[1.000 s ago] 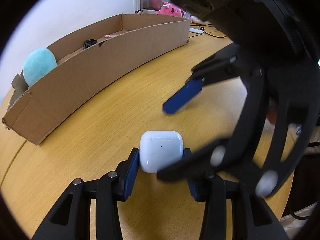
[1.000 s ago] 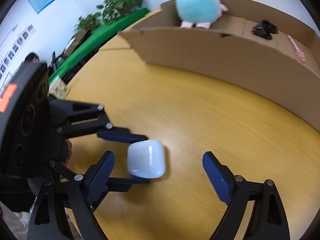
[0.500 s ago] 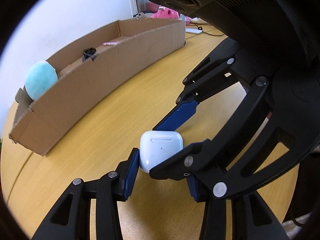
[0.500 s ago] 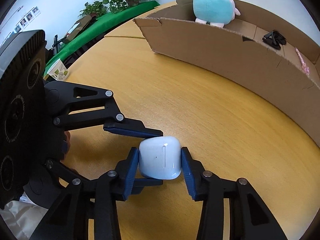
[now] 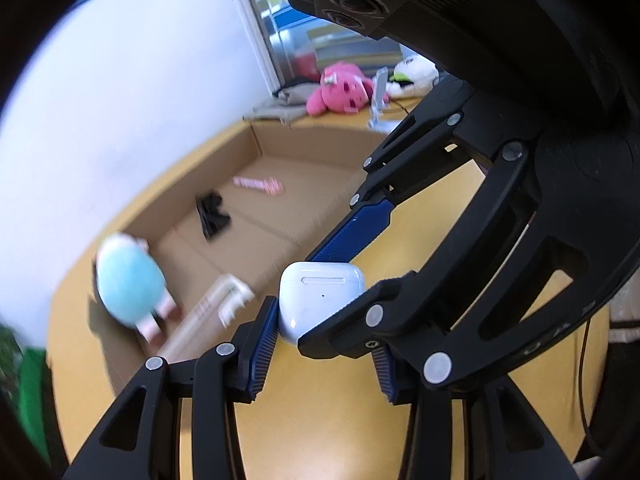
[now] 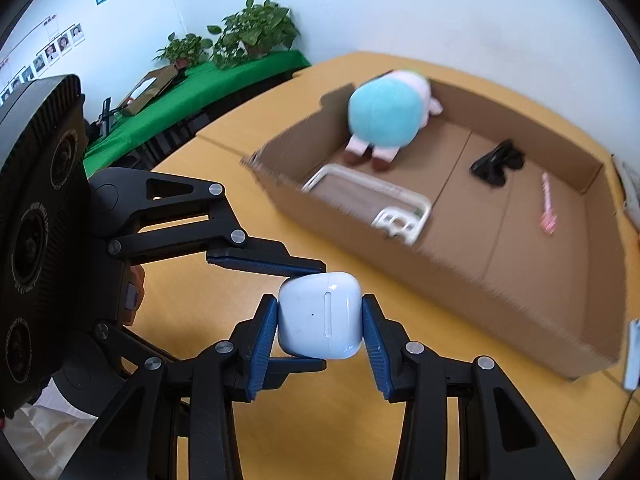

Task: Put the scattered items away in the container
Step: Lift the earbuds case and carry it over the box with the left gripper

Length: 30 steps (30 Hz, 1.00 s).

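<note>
Left wrist: right claw (image 5: 344,280) hides earbud case's (image 5: 320,300) right side.

White earbud case (image 5: 320,296), clamped between blue pads of left gripper (image 5: 322,350) and crossed by right gripper (image 5: 352,276), above wooden table (image 5: 320,432). Cardboard box (image 5: 296,144) beyond, holding: teal plush (image 5: 128,284), clear phone case (image 5: 208,312), black clip (image 5: 212,216), pink striped item (image 5: 260,185). Far edge: pink plush (image 5: 340,94), white plush (image 5: 412,74). Background blurred.
</note>
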Available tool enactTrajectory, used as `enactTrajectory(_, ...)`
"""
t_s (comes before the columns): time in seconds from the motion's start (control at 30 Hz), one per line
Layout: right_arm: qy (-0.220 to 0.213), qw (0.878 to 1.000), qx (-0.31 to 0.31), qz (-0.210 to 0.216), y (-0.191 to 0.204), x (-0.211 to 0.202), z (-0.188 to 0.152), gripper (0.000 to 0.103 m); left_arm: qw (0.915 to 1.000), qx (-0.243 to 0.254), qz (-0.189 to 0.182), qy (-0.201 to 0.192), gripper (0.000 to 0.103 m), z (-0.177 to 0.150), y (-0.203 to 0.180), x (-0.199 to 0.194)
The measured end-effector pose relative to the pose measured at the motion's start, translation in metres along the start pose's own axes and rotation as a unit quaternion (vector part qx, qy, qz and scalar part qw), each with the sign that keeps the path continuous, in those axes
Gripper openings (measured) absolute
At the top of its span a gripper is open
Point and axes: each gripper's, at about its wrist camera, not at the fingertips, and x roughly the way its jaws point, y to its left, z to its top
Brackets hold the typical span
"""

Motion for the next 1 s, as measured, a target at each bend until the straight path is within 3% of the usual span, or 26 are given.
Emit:
enactTrajectory(0.27, -0.035, 0.999, 0.012, -0.018, -0.052, -0.036, 0.053, 0.045, 0.9989, 0.04, 0.009, -0.021, 0.042, 0.068, 0.035, 0.008)
enactTrajectory(0.5, -0.02, 0.999, 0.037, -0.007, -0.107, -0.027, 0.087, 0.045, 0.9985, 0.054, -0.001, 0.009, 0.042, 0.108, 0.068, 0.053)
enactTrajectory(0.73, 0.024, 0.998, 0.056, -0.008, -0.153, 0.014, 0.098, 0.045, 0.9975, 0.034, -0.036, 0.049, 0.042, 0.113, 0.09, 0.113)
enactTrajectory(1.0, 0.081, 0.991, 0.107, 0.014, -0.198, 0.071, 0.077, 0.045, 0.9887, 0.02, -0.097, 0.112, 0.042, 0.1, 0.095, 0.183)
